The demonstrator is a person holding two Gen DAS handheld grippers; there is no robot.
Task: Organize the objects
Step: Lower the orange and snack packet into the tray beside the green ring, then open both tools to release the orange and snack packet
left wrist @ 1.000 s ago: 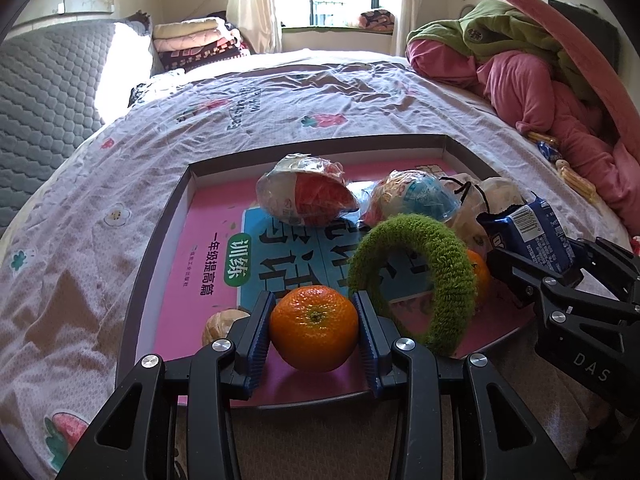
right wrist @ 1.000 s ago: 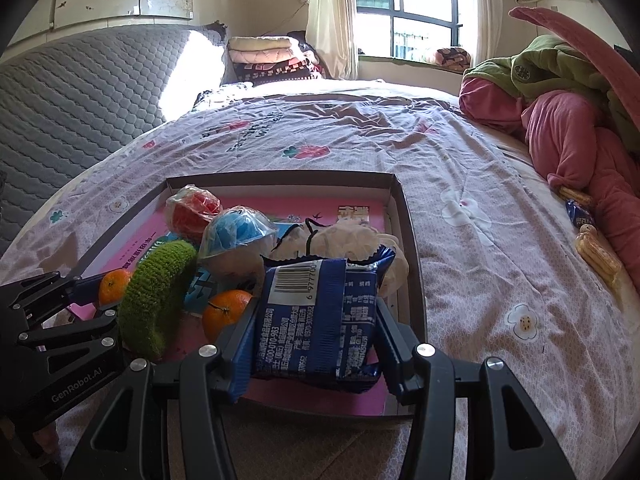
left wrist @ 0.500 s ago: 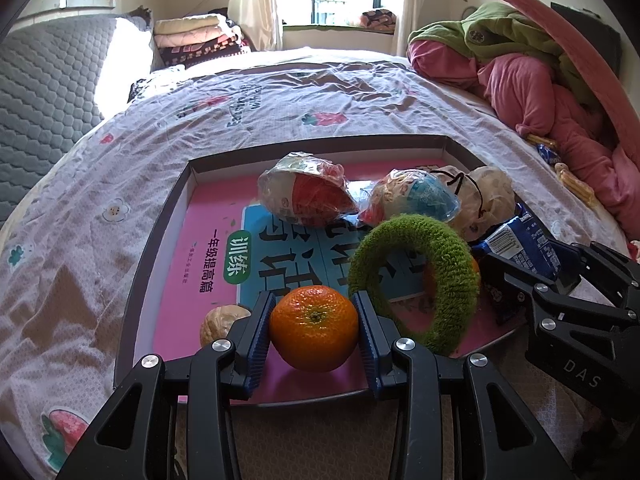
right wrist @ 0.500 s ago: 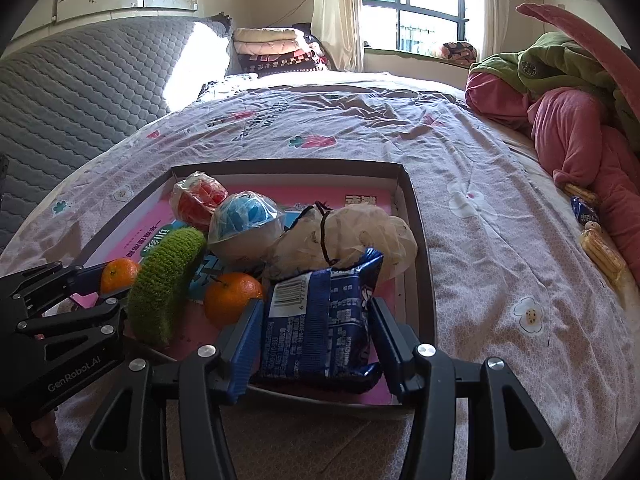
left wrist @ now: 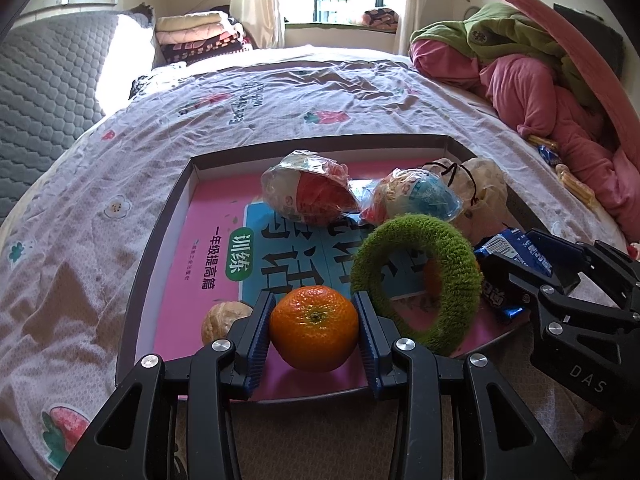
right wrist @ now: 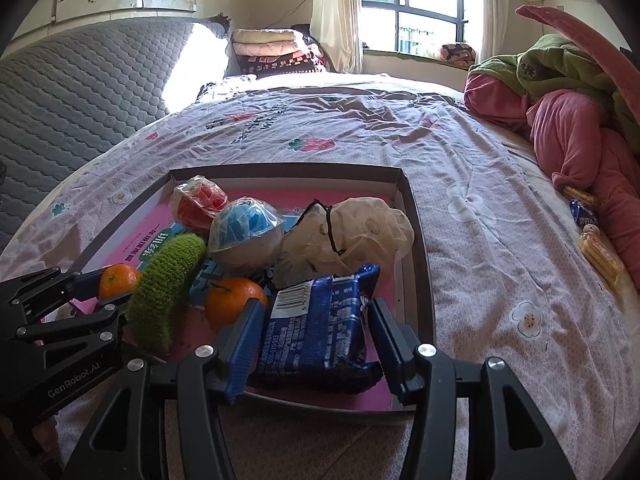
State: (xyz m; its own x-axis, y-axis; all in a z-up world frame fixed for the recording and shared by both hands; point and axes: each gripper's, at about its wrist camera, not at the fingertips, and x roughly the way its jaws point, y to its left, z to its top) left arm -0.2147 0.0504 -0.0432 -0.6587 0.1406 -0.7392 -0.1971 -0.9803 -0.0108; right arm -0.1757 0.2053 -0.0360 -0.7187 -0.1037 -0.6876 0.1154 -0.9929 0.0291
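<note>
A shallow dark-rimmed tray [left wrist: 160, 248] lies on the bed, lined with a pink and blue booklet. At the tray's near edge my left gripper [left wrist: 314, 300] is shut on an orange [left wrist: 314, 332], with a walnut [left wrist: 224, 320] just left of it. A fuzzy green ring [left wrist: 460, 272] stands on edge between the two grippers. In the tray's near right corner [right wrist: 420, 264], my right gripper [right wrist: 318, 304] is shut on a blue snack packet [right wrist: 316, 328]. A second orange [right wrist: 234, 304] lies left of the packet.
Farther back in the tray sit a wrapped red ball [left wrist: 308, 196], a wrapped blue ball [left wrist: 416, 200] and a white bag with a black tie [right wrist: 352, 236]. Pink and green bedding [left wrist: 540, 92] is piled at the right, with loose snacks [right wrist: 600, 252] beside it.
In the left wrist view the blue packet and the right gripper sit slightly lower than before. The orange stays gripped in the same spot.
</note>
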